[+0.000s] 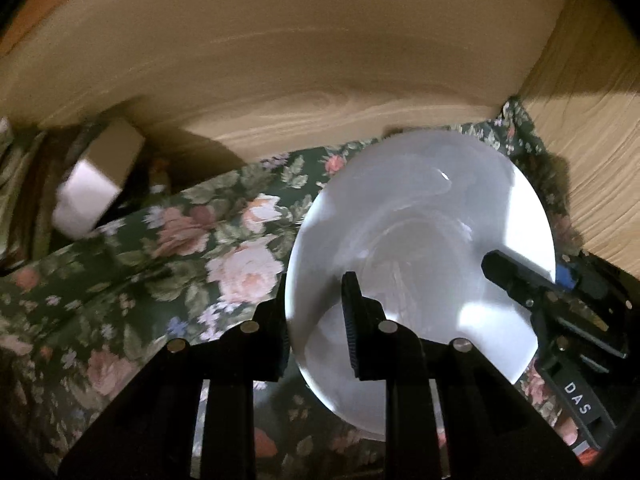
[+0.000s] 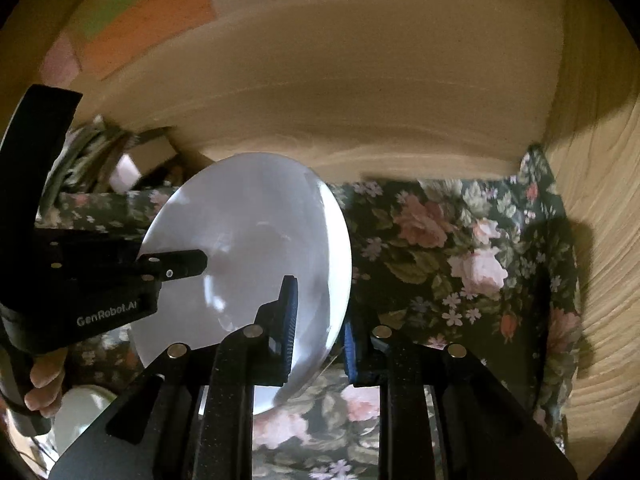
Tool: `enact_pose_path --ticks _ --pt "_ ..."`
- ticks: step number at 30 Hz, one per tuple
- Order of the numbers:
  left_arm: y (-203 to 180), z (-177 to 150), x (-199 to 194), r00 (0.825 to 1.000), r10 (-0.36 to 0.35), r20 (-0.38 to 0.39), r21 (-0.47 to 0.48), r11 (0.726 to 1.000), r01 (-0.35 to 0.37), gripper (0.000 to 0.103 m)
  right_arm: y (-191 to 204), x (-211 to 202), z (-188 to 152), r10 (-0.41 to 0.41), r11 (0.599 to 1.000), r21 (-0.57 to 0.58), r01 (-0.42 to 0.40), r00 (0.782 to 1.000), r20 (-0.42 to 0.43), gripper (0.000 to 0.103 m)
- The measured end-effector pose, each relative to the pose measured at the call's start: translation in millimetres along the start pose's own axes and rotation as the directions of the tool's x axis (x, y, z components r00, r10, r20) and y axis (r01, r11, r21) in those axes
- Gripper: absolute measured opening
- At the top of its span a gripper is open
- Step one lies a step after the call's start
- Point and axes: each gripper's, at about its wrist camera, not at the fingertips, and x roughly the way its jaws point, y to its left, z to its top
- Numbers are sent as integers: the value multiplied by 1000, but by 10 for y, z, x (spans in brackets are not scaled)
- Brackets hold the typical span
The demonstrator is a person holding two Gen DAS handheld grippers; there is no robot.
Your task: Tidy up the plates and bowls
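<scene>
— So where was the plate (image 1: pixel 420 216) at that point?

— Up between both claws, tilted over the flowered cloth (image 1: pixel 168 264) that covered the bench. The left claw (image 1: pixel 318 332) was pinching its near left rim, one finger on the white face, the other behind the edge.

— And the right claw (image 2: pixel 320 340)?

— Pinching the opposite rim the same way, blue-padded fingers (image 2: pixel 289 320) on either side of the edge. From the left wrist view it (image 1: pixel 516 280) reached in across the plate's right side.

— Was the plate touching the cloth?

— Could not tell; its lower edge was hidden behind the claws.

— Anything else nearby?

— A wooden wall (image 1: pixel 320 60) stood behind the cloth, a blurred white box (image 1: pixel 90 196) lay far left, and another white dish (image 2: pixel 82 416) showed low in the right wrist view, beside the hand (image 2: pixel 44 384) holding the left claw's handle.
</scene>
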Motion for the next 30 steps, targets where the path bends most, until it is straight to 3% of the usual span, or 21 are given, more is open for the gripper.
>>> enact_pose_path --ticks 16,30 --pt "370 -460 -846 993 -31 113 -83 996 40 22 626 -507 -68 7 998 -59 0 993 116 16" --pt "669 -1008 -1288 985 24 171 -140 990 0 22 1141 -587 -265 83 992 -102 -70 988 131 16"
